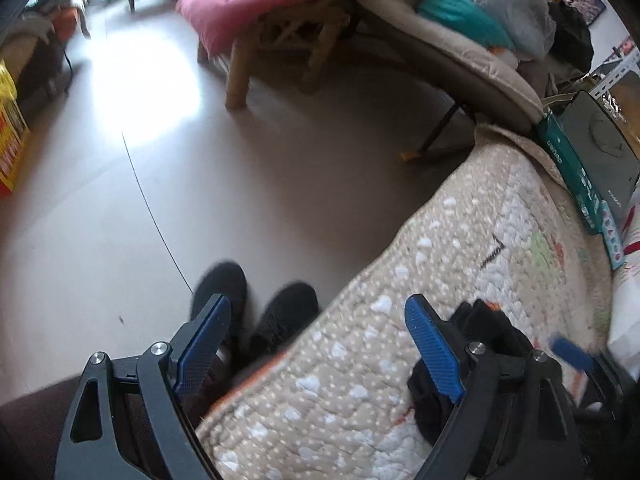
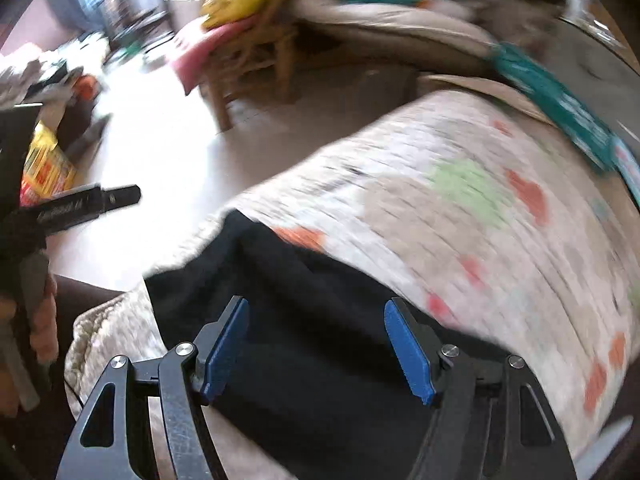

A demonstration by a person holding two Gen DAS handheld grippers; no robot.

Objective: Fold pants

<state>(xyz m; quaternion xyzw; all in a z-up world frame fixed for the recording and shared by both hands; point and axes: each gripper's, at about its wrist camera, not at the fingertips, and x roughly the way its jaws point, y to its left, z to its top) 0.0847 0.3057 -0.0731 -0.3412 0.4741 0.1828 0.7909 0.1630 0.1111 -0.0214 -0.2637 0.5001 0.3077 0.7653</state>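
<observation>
Black pants lie bunched on a beige quilt with coloured patches. The view is blurred. My right gripper hangs open just above them, its blue pads either side of the black cloth and not pressing on it. My left gripper is open over the quilt's edge with nothing between its fingers. A clump of the pants shows behind its right finger. In the right wrist view a hand holds the left gripper's handle at the left.
The person's feet in black shoes stand on the pale floor beside the quilt. A wooden chair with a pink cushion stands beyond. A teal box lies at the quilt's far edge, and a yellow-red box sits far left.
</observation>
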